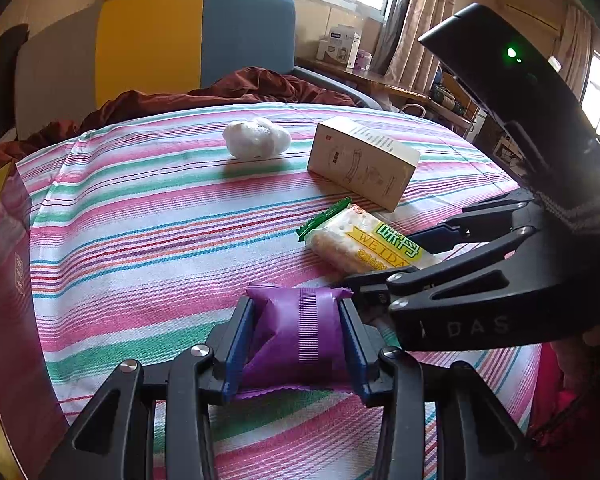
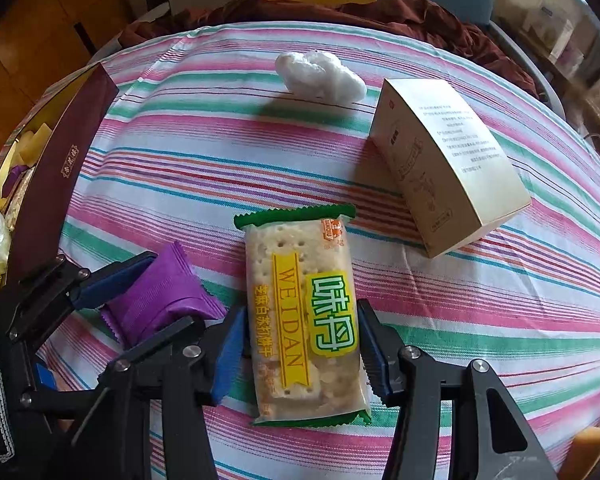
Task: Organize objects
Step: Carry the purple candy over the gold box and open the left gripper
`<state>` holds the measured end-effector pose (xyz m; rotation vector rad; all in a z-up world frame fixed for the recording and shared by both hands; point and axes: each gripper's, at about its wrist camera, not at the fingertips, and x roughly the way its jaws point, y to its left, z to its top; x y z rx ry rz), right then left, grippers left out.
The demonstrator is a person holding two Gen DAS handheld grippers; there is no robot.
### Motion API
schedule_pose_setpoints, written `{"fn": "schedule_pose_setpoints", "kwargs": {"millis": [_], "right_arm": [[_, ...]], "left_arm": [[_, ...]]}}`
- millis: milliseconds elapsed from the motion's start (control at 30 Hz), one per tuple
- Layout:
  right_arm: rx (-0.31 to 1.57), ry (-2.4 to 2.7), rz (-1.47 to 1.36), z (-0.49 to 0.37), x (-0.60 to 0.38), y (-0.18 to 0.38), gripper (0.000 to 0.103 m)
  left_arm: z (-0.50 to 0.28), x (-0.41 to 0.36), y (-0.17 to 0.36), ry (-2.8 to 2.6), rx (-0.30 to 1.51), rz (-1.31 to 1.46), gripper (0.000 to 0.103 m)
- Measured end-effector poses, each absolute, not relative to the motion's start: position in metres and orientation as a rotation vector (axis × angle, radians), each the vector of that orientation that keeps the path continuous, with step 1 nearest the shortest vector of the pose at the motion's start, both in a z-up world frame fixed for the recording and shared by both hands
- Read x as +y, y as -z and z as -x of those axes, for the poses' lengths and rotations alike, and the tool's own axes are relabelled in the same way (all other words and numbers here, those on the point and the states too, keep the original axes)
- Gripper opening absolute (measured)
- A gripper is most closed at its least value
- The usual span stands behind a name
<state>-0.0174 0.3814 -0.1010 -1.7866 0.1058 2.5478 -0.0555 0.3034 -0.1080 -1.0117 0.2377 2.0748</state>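
Left wrist view: the left gripper point(image 1: 298, 336) is clenched on a purple sachet point(image 1: 296, 332), its blue pads pressed against the two short sides, with the packet just above the striped cloth point(image 1: 140, 216) near the camera. To the right, the right gripper point(image 2: 304, 344) is seen straddling a cracker packet point(image 2: 302, 316), which lies flat on the cloth near the middle of the scene. Its jaws stand released, a pad on each long edge of the packet, and no squeeze can be made out on the wrapper.

Further off, a cream carton point(image 2: 444, 172) is seen at the right and a white crumpled wad point(image 2: 320, 76) at the far side. At the left edge a maroon box point(image 2: 60, 184) is open, with wrapped pieces already inside; it is judged to be the likely destination.

The cracker packet is judged light, with a slick film wrapper and brittle contents, so a gentle hold across its width near the middle is advised, away from the crimped green ends. The sachet is judged soft and puffy; it could be dented or could slip if pinched too hard.
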Motion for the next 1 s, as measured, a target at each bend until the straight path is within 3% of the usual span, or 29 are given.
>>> {"fn": "schedule_pose_setpoints", "kwargs": {"millis": [700, 1000], "right_arm": [[0.042, -2.563, 1.779, 0.021, 0.377, 0.101, 0.054], [-0.004, -2.589, 1.745, 0.021, 0.374, 0.101, 0.054]], "left_arm": [[0.051, 0.304, 0.106, -2.107, 0.303, 1.004, 0.039], [0.031, 0.271, 0.065, -2.099, 0.232, 0.957, 0.036]]}}
